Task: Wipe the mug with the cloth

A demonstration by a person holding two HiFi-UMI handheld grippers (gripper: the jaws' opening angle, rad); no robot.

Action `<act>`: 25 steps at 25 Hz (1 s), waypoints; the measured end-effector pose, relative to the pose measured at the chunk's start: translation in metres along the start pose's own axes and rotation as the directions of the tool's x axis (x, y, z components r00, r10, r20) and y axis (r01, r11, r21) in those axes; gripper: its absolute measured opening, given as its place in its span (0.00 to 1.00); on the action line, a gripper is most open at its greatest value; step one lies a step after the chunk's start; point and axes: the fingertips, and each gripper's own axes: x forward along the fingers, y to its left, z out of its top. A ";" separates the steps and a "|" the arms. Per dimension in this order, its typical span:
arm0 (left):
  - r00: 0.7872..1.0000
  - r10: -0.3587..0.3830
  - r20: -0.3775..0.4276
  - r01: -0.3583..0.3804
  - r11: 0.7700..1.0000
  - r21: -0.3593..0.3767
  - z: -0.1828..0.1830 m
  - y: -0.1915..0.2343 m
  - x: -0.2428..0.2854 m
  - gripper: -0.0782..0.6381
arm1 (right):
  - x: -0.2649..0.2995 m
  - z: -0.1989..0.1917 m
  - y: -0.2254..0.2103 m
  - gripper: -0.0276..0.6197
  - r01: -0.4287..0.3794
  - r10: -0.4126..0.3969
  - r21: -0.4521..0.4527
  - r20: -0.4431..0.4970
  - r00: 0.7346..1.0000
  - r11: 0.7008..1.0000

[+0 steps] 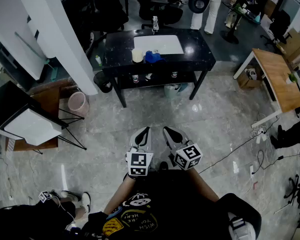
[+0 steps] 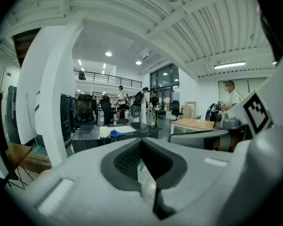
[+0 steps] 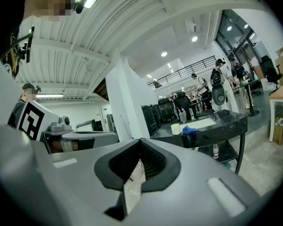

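Both left claw (image 1: 141, 134) and right claw (image 1: 172, 133) shut, empty; open floor (image 1: 155, 109) before table (image 1: 200, 55) edge.

Open tiled floor (image 1: 155, 109) leads straight to the black table (image 1: 197, 54) at 12 o'clock, whose near edge is free up to the mug (image 1: 137, 55) and blue cloth (image 1: 152, 57). A white pillar (image 1: 57, 39) and pink bin (image 1: 78, 103) crowd 10 o'clock, and a board on a stand (image 1: 32, 126) blocks 9. A wooden desk (image 1: 275, 76) stands at 2, with what looks like a power strip with cables (image 1: 260, 133) at 3.
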 end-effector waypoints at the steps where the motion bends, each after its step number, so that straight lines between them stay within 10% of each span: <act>1: 1.000 -0.001 -0.001 0.001 1.000 -0.002 0.000 0.001 0.000 0.12 | 0.001 0.000 0.001 0.05 -0.001 0.001 -0.001 0.000 1.000 1.000; 18: 0.999 -0.022 0.041 0.025 0.997 -0.073 0.004 0.049 -0.002 0.12 | 0.029 -0.001 0.020 0.13 -0.074 0.073 0.068 0.025 0.997 0.995; 25: 0.999 -0.033 -0.010 0.032 0.997 -0.070 -0.012 0.072 -0.014 0.12 | 0.050 -0.011 0.018 0.05 0.026 -0.026 0.071 0.006 1.000 0.997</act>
